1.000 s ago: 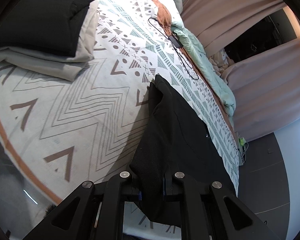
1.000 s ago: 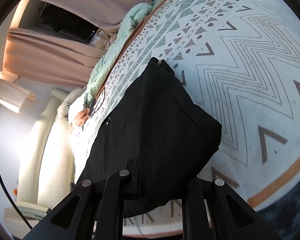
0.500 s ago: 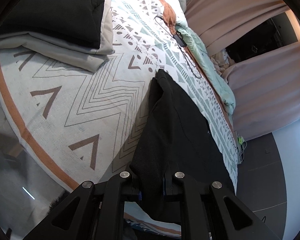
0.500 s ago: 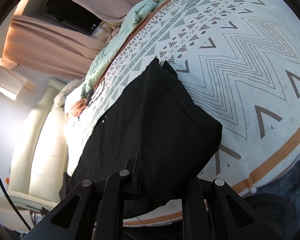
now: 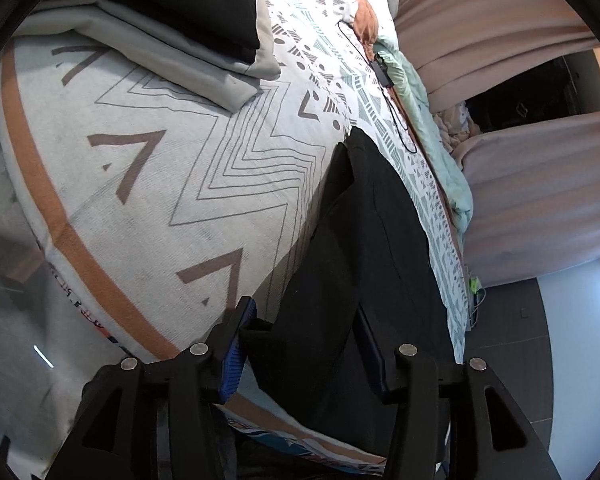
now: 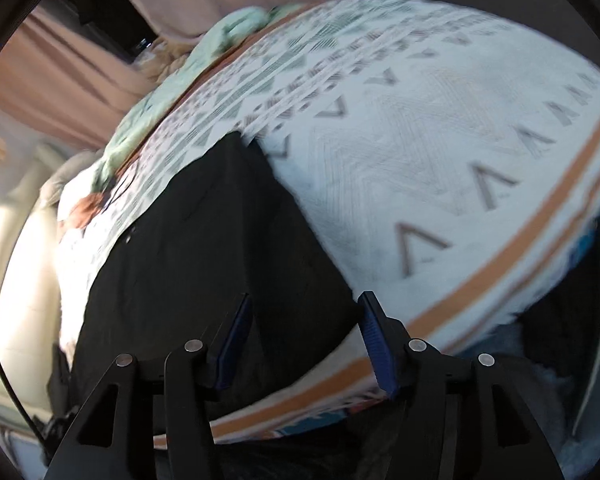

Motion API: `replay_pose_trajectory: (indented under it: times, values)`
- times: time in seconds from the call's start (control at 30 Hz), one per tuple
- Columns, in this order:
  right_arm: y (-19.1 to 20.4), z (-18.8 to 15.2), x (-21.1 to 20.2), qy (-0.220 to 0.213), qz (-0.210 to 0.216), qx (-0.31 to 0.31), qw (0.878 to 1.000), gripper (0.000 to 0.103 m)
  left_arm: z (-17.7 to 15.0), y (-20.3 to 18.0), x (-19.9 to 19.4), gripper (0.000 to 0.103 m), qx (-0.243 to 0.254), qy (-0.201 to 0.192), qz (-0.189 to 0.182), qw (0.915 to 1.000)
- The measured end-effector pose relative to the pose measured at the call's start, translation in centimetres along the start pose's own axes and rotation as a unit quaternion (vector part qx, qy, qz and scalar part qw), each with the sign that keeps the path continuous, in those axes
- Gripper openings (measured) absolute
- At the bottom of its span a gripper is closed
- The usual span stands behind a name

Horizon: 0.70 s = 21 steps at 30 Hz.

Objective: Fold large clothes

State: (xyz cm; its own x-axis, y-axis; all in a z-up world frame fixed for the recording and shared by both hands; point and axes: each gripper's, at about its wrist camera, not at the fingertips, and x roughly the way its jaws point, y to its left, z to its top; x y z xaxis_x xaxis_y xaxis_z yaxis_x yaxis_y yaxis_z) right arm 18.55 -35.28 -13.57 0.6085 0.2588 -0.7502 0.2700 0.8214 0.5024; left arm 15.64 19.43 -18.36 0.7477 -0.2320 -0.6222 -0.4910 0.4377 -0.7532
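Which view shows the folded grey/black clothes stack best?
Left wrist view. The folded stack lies at the upper left on the patterned bedspread, sharp, with its grey layers under a black piece. The right wrist view is motion-blurred and does not show the stack, only the black garment on the bedspread.

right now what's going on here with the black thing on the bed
A person with a gripper in each hand is folding a black garment on a patterned bedspread. The left gripper and the right gripper are both open, jaws spread on either side of the garment's near edge, so neither is gripping it. The garment lies folded into a long strip near the bed's edge. A folded stack, black on grey, sits further up the bed.
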Motion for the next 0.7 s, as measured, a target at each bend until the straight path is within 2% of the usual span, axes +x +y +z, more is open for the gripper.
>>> replay_pose_trajectory:
  times: [0.1, 0.2, 0.5, 0.7]
  values:
    - [2.1, -0.4, -2.5, -0.03, 0.004, -0.045, 0.999, 0.055, -0.4, 0.7, -0.5, 0.051, -0.003, 0.004, -0.013, 0.9999]
    - [4.7, -1.1, -3.5, -0.035, 0.019, -0.081, 0.996, 0.055, -0.9, 1.2, -1.0, 0.051, 0.001, 0.005, -0.024, 0.9997]
    - [14.3, -6.1, -0.7, 0.019, 0.075, -0.176, 0.981, 0.055, -1.9, 2.4, -2.7, 0.05, 0.013, 0.004, -0.042, 0.999]
    - [19.1, -10.5, 0.7, 0.055, 0.093, -0.244, 0.964, 0.055, -1.9, 2.5, -2.7, 0.05, 0.015, 0.003, -0.054, 0.9984]
